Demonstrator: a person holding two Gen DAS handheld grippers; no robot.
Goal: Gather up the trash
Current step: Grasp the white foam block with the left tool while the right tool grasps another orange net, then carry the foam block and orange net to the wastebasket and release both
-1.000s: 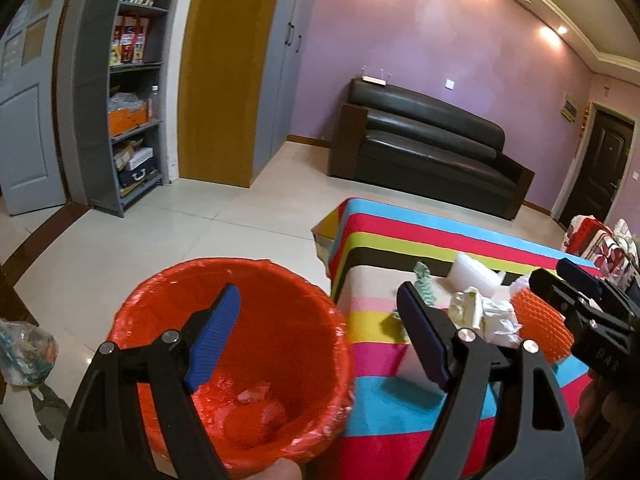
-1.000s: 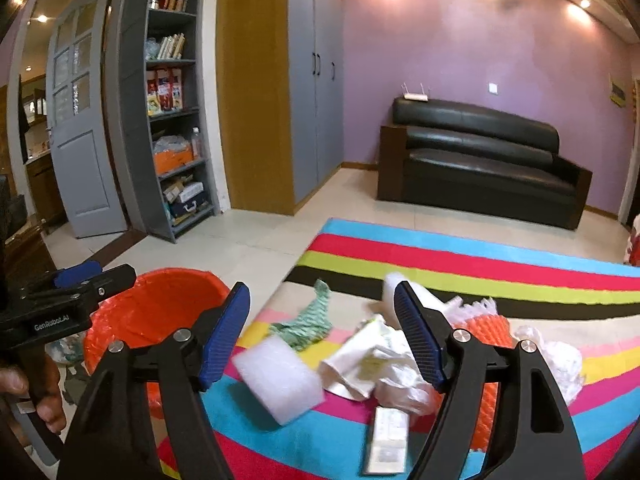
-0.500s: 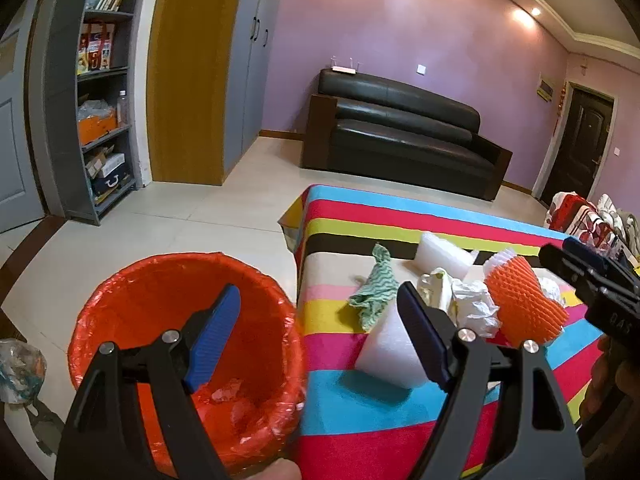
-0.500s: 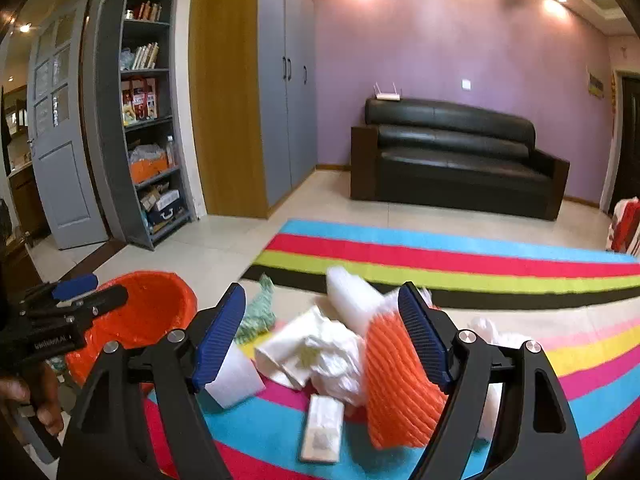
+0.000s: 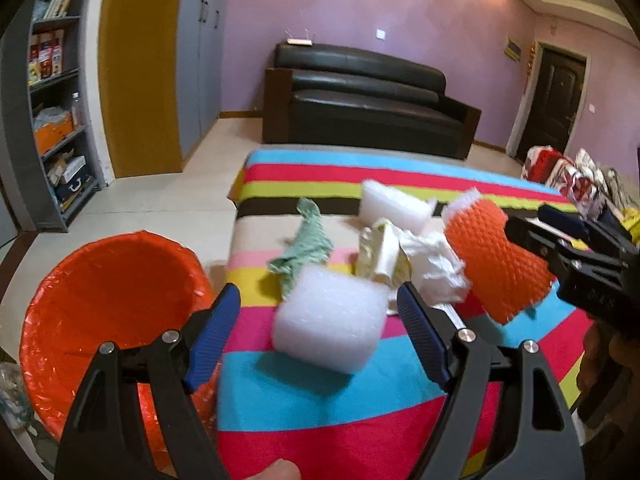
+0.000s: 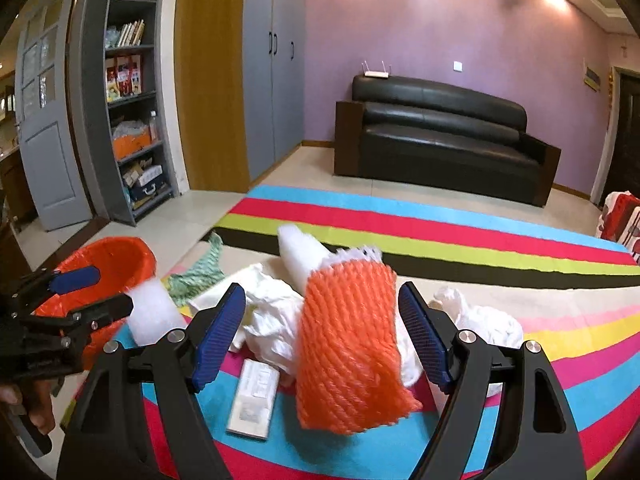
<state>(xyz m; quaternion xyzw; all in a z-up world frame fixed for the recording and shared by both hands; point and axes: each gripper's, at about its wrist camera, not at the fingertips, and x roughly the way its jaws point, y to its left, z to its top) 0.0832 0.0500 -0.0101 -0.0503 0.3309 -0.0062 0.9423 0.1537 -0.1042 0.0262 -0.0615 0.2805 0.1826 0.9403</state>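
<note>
Bin: your red-lined bin stands off the table's left edge, mouth open and unobstructed; in the left wrist view its rim sits just beside the striped cloth's near-left corner.
Left claw: you hold it wide, both blue pads clear of everything; the white foam block lies in the gap between them, nothing pressing on it.
Foam block's place: near the table's left edge, on the blue and pink stripes; open cloth in front of it, the green rag just behind.
Table: the near blue and red stripes are bare, giving you room to come in low; the far stripes are bare too.
Trash pile: crumpled white paper in the middle, a second white foam piece behind it, a flat white packet on the near stripes, a white bag to the right.
Right claw: wide, with the orange foam net standing between the pads; gaps show on both sides, so it holds nothing.
Net's place: it leans on the paper pile, its near end on the blue stripe.
Right of the net: open striped cloth out to the table's right edge.
</note>
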